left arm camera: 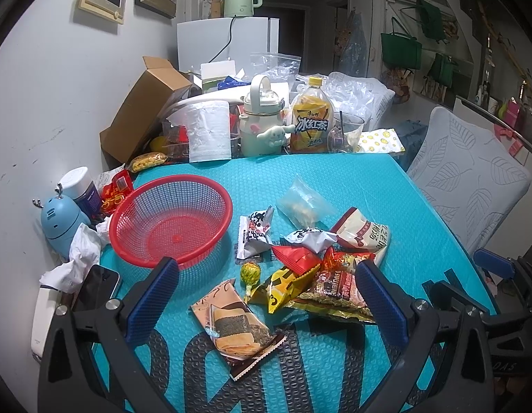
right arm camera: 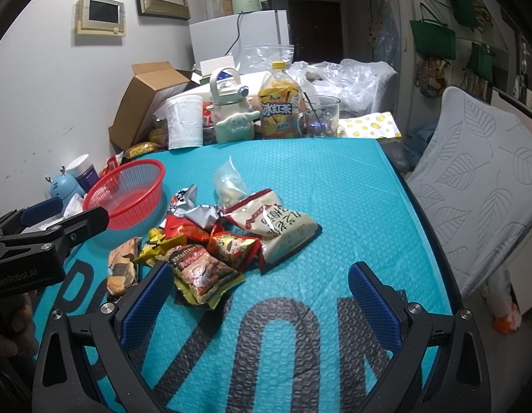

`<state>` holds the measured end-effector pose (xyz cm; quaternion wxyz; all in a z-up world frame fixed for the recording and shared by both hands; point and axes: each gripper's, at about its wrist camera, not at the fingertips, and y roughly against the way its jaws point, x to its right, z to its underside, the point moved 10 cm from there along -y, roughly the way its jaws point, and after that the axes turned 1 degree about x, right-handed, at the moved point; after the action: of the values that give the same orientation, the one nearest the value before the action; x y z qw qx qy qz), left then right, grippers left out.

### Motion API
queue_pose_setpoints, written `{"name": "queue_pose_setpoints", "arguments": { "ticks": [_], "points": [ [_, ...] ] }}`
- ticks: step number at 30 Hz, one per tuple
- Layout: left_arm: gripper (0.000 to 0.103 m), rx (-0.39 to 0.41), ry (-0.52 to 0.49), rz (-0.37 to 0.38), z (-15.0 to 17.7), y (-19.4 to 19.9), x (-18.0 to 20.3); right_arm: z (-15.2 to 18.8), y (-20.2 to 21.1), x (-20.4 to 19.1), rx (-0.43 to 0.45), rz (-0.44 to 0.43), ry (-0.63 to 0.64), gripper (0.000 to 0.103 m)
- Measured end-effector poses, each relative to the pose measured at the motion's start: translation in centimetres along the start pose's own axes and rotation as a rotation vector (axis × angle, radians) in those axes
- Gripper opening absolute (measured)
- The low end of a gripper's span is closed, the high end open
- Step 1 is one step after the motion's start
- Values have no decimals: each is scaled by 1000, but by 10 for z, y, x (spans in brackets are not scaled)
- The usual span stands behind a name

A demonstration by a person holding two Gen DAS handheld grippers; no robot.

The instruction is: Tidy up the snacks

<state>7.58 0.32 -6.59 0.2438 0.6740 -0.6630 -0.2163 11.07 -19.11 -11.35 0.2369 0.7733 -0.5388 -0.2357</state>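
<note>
Red plastic mesh basket (left arm camera: pixel 171 223) sits at ten o'clock on the turquoise bubble-textured worktop (left arm camera: pixel 352 179), holding nothing. Loose foil and plastic snack packets (left arm camera: pixel 310 258) lie heaped at centre (none inside the basket). Left tongs (left arm camera: pixel 266 301) and right tongs (right arm camera: pixel 260 304) both hover spread apart, gripping nothing.
</note>
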Motion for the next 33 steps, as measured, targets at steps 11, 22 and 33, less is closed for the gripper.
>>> {"name": "queue_pose_setpoints", "arguments": {
  "ticks": [11, 22, 33],
  "points": [
    [103, 3, -5, 3, 0, 4, 1, -1, 4, -3, 5, -2, 3, 103],
    [103, 15, -9, 11, -2, 15, 1, -2, 14, -6, 16, -9, 0, 103],
    [103, 26, -9, 17, 2, 26, 2, 1, 23, -10, 34, -18, 1, 103]
  ]
}}
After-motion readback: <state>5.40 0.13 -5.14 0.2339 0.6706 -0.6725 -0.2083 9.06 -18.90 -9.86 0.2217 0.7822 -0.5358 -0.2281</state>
